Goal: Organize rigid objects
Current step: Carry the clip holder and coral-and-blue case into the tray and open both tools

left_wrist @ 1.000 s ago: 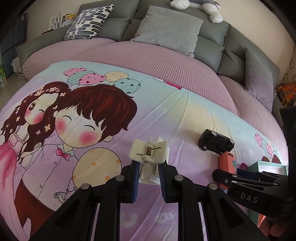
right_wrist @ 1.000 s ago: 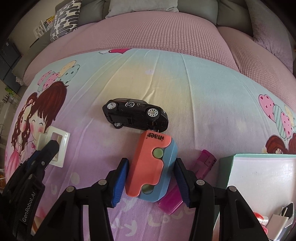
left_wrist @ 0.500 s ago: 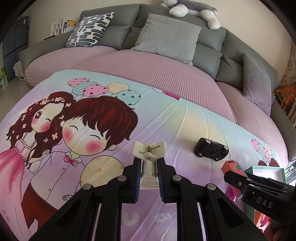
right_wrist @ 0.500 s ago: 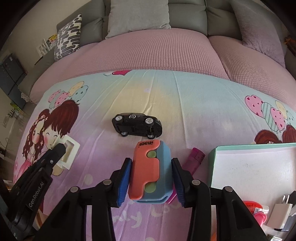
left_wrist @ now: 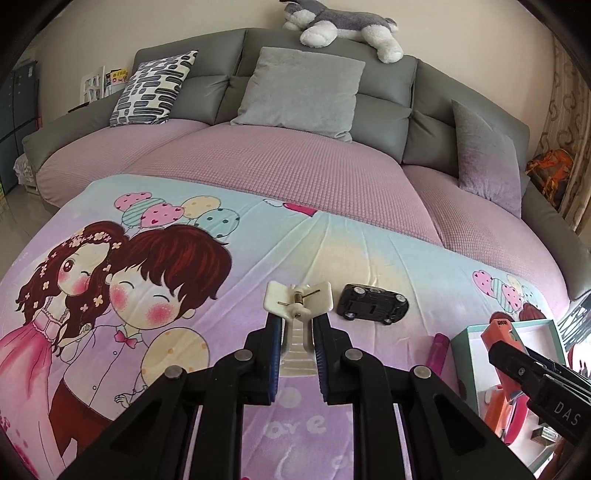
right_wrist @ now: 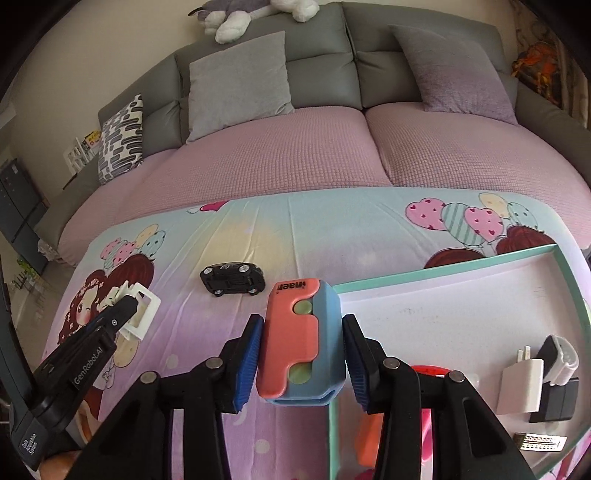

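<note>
My left gripper (left_wrist: pixel 297 325) is shut on a white plastic clip (left_wrist: pixel 298 306) with a metal spring, held above the cartoon bedsheet; the clip (right_wrist: pixel 138 314) also shows at the left of the right wrist view. My right gripper (right_wrist: pixel 301 332) is shut on an orange and blue block (right_wrist: pixel 299 339), lifted at the left edge of the teal-rimmed box (right_wrist: pixel 443 273). A black toy car (left_wrist: pixel 371 304) (right_wrist: pixel 232 278) lies on the sheet between the two grippers. A magenta stick (left_wrist: pixel 437 352) lies beside the box (left_wrist: pixel 463 343).
Inside the box lie a white charger (right_wrist: pixel 521 384), a black and white device (right_wrist: pixel 557 365), a metal connector (right_wrist: pixel 541 441) and red and orange items (right_wrist: pixel 369 443). Grey pillows (left_wrist: pixel 299 92) and a plush dog (left_wrist: pixel 343 27) sit on the grey headboard behind the pink mattress (left_wrist: pixel 280 166).
Both grippers rose off the sheet with their objects. The right gripper closed on the orange and blue block and carried it right to the box edge, leaving the magenta stick behind.
</note>
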`<state>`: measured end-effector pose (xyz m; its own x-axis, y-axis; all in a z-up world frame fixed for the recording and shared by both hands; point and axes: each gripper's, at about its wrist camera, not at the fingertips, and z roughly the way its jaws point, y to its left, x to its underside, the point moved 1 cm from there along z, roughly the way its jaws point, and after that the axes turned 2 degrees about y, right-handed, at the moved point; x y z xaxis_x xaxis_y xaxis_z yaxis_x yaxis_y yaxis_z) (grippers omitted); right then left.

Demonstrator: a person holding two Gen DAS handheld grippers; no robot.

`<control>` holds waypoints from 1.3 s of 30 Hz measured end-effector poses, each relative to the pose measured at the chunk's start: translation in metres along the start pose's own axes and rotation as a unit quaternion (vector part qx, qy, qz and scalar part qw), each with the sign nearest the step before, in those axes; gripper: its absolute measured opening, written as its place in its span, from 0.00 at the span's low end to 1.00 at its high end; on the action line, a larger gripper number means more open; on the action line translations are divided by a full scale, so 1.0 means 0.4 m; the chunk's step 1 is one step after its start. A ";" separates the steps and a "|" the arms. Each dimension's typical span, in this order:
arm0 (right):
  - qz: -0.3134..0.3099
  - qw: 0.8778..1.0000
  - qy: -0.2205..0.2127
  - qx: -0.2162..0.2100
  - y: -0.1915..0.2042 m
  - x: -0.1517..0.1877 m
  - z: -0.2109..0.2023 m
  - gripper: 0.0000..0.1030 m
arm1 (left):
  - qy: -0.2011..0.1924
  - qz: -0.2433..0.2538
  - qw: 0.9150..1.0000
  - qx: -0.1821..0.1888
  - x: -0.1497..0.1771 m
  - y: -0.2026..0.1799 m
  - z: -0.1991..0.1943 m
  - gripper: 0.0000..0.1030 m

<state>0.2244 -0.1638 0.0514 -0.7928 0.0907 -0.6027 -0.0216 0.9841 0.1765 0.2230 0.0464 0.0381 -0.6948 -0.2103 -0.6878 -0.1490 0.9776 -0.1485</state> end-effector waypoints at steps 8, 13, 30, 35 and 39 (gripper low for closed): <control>0.075 0.993 -0.051 0.080 -0.163 0.026 -0.086 0.44 | -0.025 0.070 0.996 0.045 0.000 -0.165 -0.033 0.17; 0.101 0.987 -0.065 0.105 -0.236 0.031 -0.107 0.44 | -0.034 0.117 0.990 0.071 0.014 -0.272 -0.044 0.17; 0.146 0.982 -0.054 0.106 -0.348 0.054 -0.094 0.45 | 0.000 0.191 0.975 0.116 0.098 -0.481 0.012 0.17; 0.137 0.985 -0.041 0.101 -0.336 0.058 -0.070 0.45 | 0.008 0.185 0.976 0.112 0.100 -0.473 0.027 0.17; 0.131 0.985 -0.037 0.102 -0.328 0.060 -0.060 0.45 | 0.015 0.186 0.976 0.111 0.103 -0.472 0.036 0.17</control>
<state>0.1935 -0.2946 0.0325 -0.7087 0.3491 -0.6131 0.3061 0.9351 0.1786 0.2326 -0.1469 0.0276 -0.6924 0.1622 -0.7030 0.2714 0.9614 -0.0455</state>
